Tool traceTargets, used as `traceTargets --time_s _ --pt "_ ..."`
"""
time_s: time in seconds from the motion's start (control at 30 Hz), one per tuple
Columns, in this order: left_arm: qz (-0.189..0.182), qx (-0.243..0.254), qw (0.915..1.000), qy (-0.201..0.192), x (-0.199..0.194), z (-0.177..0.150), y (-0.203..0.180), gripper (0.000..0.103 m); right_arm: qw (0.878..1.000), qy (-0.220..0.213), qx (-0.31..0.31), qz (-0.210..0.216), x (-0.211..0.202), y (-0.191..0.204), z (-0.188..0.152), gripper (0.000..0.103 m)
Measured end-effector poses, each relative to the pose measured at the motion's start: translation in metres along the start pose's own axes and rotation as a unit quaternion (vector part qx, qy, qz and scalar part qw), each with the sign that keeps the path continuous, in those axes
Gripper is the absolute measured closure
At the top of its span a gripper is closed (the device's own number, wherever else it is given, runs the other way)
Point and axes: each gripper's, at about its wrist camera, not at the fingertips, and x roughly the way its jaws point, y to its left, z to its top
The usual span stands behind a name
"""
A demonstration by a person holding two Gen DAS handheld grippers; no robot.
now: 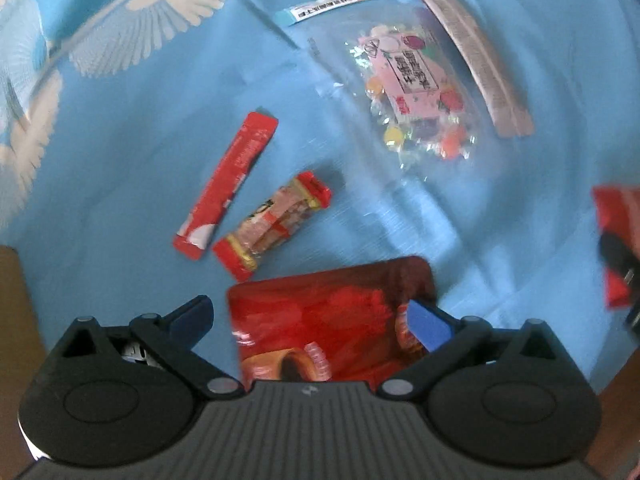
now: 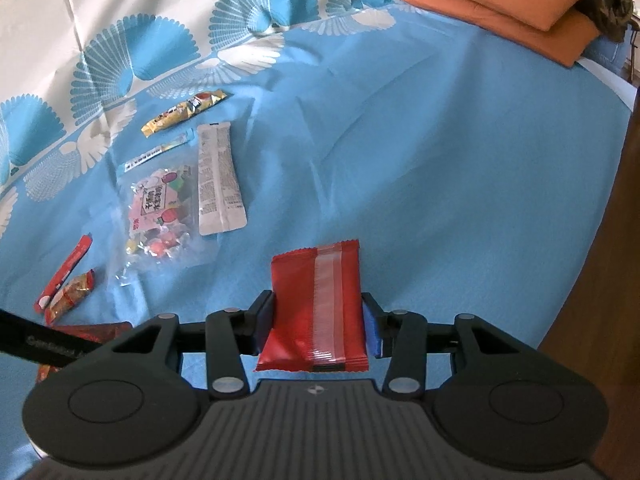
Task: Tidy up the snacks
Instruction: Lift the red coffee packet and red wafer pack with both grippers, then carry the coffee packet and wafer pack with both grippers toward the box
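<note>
The left gripper [image 1: 310,318] points steeply down, jaws wide, over a blurred red snack bag [image 1: 320,320] half hidden beneath it. The right gripper [image 2: 318,322] clamps a red wafer packet [image 2: 316,312] above the blue bedspread [image 2: 440,160]; farther off lie a clear candy bag [image 2: 160,208] and white sachet [image 2: 220,180].

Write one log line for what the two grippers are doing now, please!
left gripper: open above red snack bag | right gripper: shut on red packet | other snacks: lying on blue cloth
</note>
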Motion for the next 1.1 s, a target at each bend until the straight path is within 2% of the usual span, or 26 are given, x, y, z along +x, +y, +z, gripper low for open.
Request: traceTargets --time_s 0.13,0.3,0.4,0.5,0.57,0.63,0.7,0.83,0.9,0.97,1.03,1.07,1.1 --pt "-0.058 -0.052 0.9965 0.029 0.011 0.003 0.027 0.000 1.000 0.004 0.000 -0.002 0.004 0.000 -0.002 0.051" --pt "-0.087 -0.053 0.9943 0.033 0.015 -0.004 0.054 0.000 1.000 0.007 0.001 -0.004 0.008 0.001 -0.001 0.049" --pt "-0.079 -0.055 0.9950 0.026 0.016 -0.007 0.056 0.000 1.000 0.008 -0.002 -0.009 0.010 0.001 -0.002 0.049" --pt "-0.087 -0.065 0.9932 0.042 0.016 -0.003 0.044 0.000 1.000 0.010 -0.005 -0.013 0.010 0.003 -0.002 0.048" --pt "-0.089 -0.044 0.9941 0.045 0.011 -0.001 0.029 0.000 1.000 0.012 -0.003 -0.013 0.011 0.002 -0.001 0.045" --pt "-0.080 -0.018 0.9963 0.027 0.010 -0.005 0.022 0.000 1.000 0.014 -0.001 -0.012 0.012 0.002 -0.001 0.040" --pt "-0.079 -0.015 0.9966 0.016 0.009 -0.008 0.020 0.000 1.000 0.014 -0.003 -0.013 0.013 0.002 -0.001 0.037" --pt "-0.070 -0.022 0.9971 0.021 0.008 -0.009 0.015 0.000 1.000 0.014 -0.007 -0.014 0.015 0.005 -0.002 0.024" --pt "-0.072 -0.021 0.9970 0.021 0.007 -0.008 0.014 0.000 1.000 0.014 -0.007 -0.013 0.017 0.005 -0.003 0.022" --pt "-0.081 -0.017 0.9964 0.017 0.007 -0.010 0.017 0.000 1.000 0.010 -0.016 -0.018 0.017 0.007 -0.005 0.026" --pt "-0.083 -0.016 0.9964 0.008 0.006 -0.003 0.018 0.004 0.999 -0.002 -0.042 -0.034 0.015 0.010 -0.007 0.051" --pt "-0.083 -0.020 0.9964 0.000 0.010 -0.004 0.015 0.009 0.999 -0.005 -0.044 -0.031 0.014 0.010 -0.007 0.051" --pt "-0.080 -0.029 0.9964 -0.010 0.006 -0.006 0.020 0.020 0.999 -0.004 -0.038 -0.026 0.014 0.008 -0.006 0.054"
